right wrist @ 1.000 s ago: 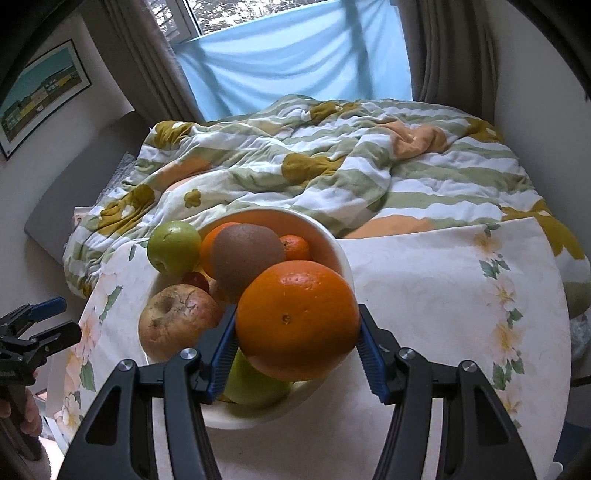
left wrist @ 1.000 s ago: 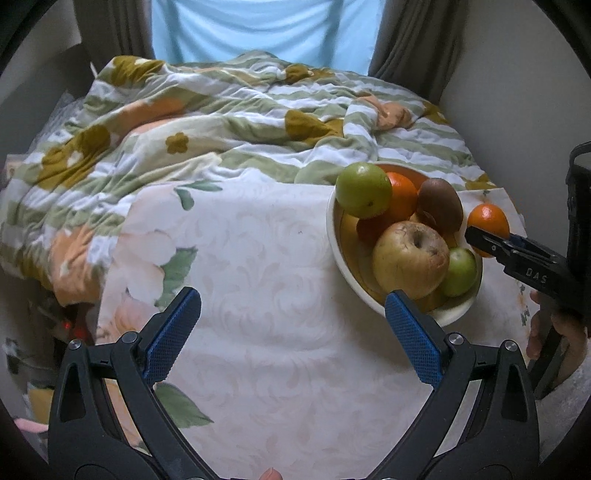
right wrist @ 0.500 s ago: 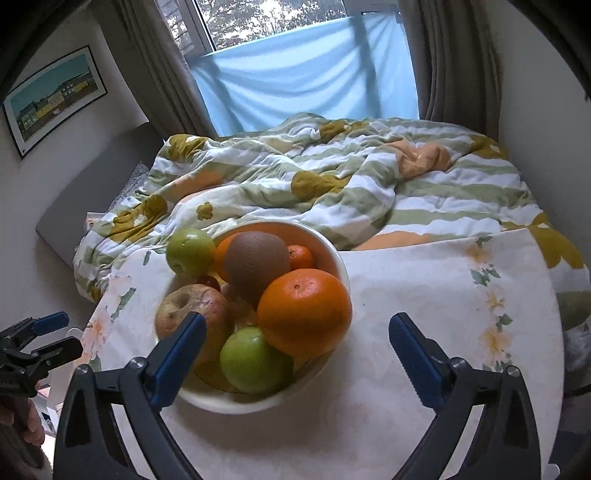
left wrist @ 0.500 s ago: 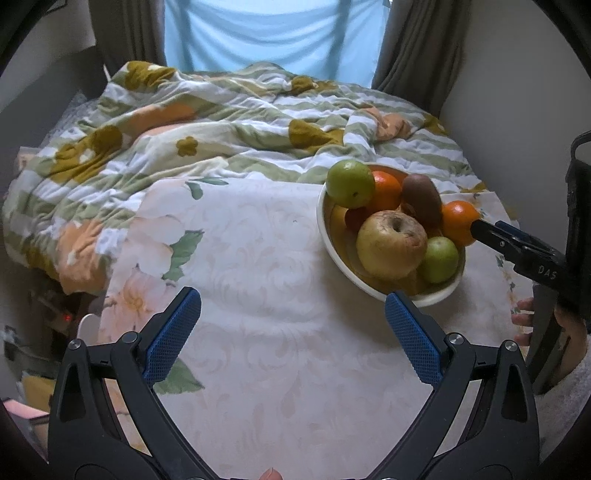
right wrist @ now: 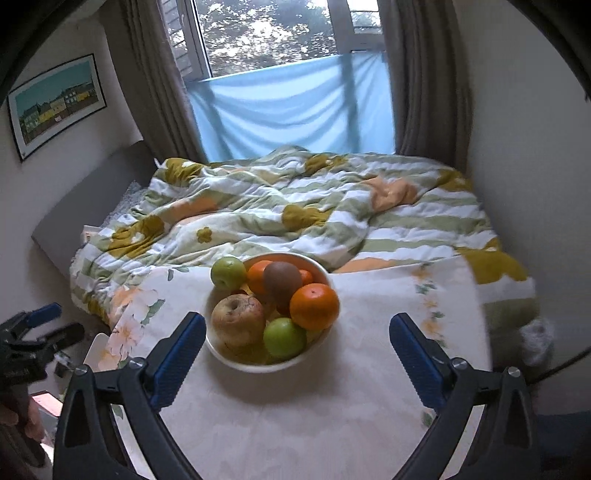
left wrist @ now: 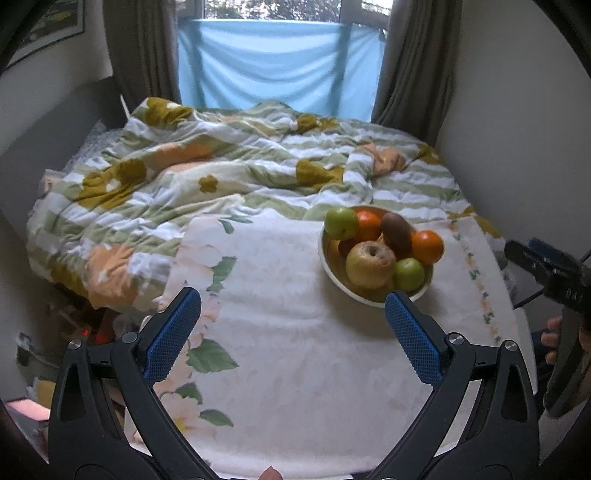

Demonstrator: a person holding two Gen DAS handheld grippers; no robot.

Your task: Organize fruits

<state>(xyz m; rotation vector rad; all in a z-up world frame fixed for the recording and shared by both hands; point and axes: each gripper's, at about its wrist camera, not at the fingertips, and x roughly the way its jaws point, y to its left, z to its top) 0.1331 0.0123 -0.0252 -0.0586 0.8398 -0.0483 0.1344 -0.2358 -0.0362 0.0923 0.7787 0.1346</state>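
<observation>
A white bowl [right wrist: 236, 360] [left wrist: 340, 280] stands on the flowered tablecloth, heaped with fruit. A big orange [right wrist: 314, 306] [left wrist: 427, 247] rests at its right edge. Beside it lie a brown kiwi [right wrist: 282, 281], a green apple [right wrist: 283, 338], a yellowish bruised apple [right wrist: 238, 319] [left wrist: 370, 264], another green apple [right wrist: 228, 273] [left wrist: 341, 222] and more oranges behind. My right gripper [right wrist: 297, 334] hangs open above the table, back from the bowl, nothing between its pads. My left gripper [left wrist: 293, 314] is open too, over bare cloth left of the bowl.
The round table [left wrist: 295, 369] wears a white floral cloth. Behind it a bed with a striped floral duvet [right wrist: 295, 206] runs to the curtained window [right wrist: 288, 33]. A wall stands close on the right. Floor clutter lies to the left.
The right gripper opened and let the big orange rest in the bowl, then drew back and up. The left gripper also rose and pulled away, so the bowl looks smaller.
</observation>
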